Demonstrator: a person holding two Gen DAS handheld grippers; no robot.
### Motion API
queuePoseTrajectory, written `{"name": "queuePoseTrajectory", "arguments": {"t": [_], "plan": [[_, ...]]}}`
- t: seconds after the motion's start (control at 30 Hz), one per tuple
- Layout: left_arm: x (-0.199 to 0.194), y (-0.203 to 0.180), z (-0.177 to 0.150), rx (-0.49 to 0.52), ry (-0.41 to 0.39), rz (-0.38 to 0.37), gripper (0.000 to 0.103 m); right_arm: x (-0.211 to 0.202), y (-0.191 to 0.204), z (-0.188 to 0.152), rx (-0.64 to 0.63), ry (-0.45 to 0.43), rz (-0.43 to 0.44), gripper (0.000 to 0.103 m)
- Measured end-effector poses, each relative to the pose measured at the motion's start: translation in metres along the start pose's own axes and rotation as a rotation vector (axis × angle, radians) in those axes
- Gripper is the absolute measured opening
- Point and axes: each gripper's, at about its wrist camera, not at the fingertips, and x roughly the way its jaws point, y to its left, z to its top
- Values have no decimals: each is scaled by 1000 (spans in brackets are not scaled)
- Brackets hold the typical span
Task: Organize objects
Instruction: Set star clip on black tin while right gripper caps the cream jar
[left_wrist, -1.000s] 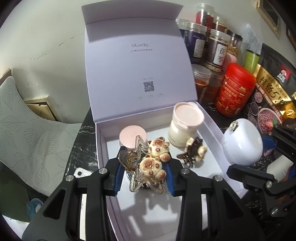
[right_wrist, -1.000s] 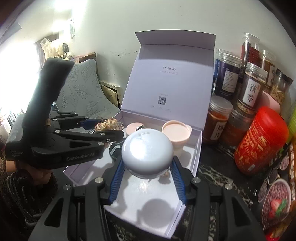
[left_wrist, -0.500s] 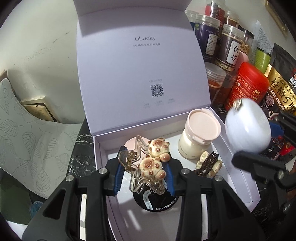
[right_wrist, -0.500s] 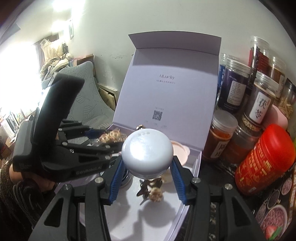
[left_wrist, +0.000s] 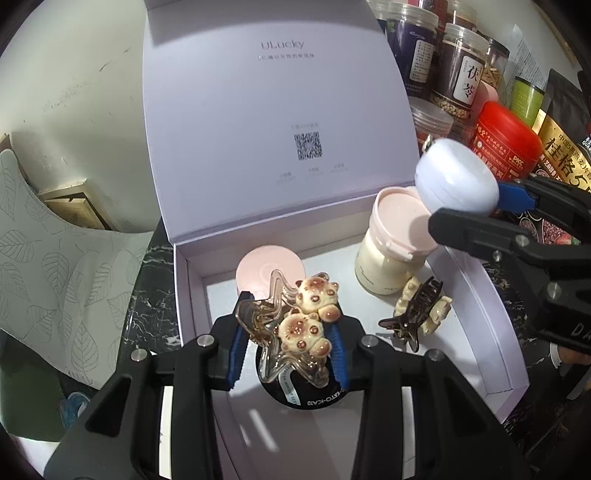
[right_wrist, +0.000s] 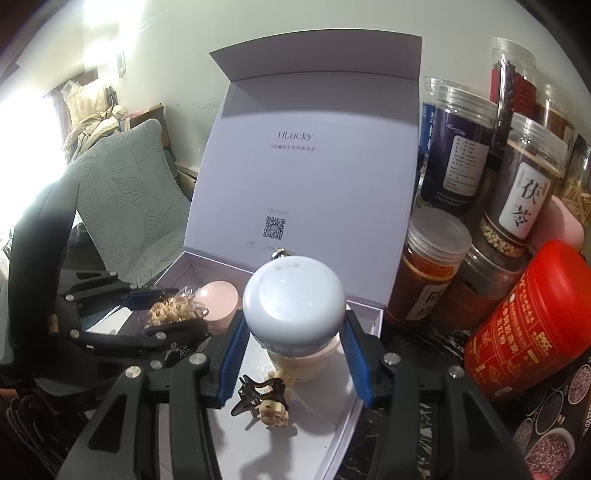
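The left gripper (left_wrist: 287, 341) is closed on a clear star-shaped hair clip (left_wrist: 284, 328) decorated with two cream bear figures, its blue pads pressing the clip from both sides. Directly beneath the clip sits a black round container (left_wrist: 306, 391), partly hidden, and just ahead of the gripper a pink round lid (left_wrist: 258, 269) rests on the floor of an open white gift box (left_wrist: 192, 295), whose raised lid (left_wrist: 273, 110) stands upright beyond it and carries a QR code. To the right of the left gripper, a dark brown claw clip (left_wrist: 415, 312) with cream trim lies on the box floor, and past it stands a cream jar (left_wrist: 388, 258) with a pink cap. The right gripper (right_wrist: 293, 339) clamps a pale blue rounded case (right_wrist: 293, 299) between its blue pads, holding it in the air directly above the cream jar (right_wrist: 306, 363); whether case and jar touch cannot be told. Below and just in front of that gripper lies the same claw clip (right_wrist: 260, 398). Further right of the right gripper, outside the box, a red canister (right_wrist: 532, 325) and several clear plastic jars (right_wrist: 454, 158) of dried goods stand crowded on the dark marbled surface (right_wrist: 373, 424). Off to its left is a leaf-patterned grey cushion (right_wrist: 129, 195).
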Motion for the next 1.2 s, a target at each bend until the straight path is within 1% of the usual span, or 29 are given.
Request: {"name": "queuePoseTrajectory", "arguments": {"t": [0.2, 0.3, 0.37, 0.53, 0.77, 0.97, 1.1, 1.2], "plan": [[6, 5, -5, -37, 27, -14, 36, 6, -1, -1, 15, 2, 13, 51], [9, 1, -6, -19, 24, 16, 36, 9, -1, -2, 20, 4, 2, 51], [10, 1, -5, -24, 27, 8, 36, 10, -1, -3, 21, 0, 1, 51], [8, -1, -7, -25, 29, 14, 36, 14, -2, -5, 25, 6, 2, 51], [5, -11, -11, -11, 22, 37, 36, 21, -3, -7, 30, 22, -5, 51], [5, -10, -11, -10, 24, 49, 36, 22, -2, -9, 18, 7, -15, 51], [9, -8, -12, -13, 36, 53, 42, 23, -2, -9, 13, 5, -27, 51], [9, -10, -12, -6, 39, 61, 45, 24, -3, -9, 17, -2, -20, 52]]}}
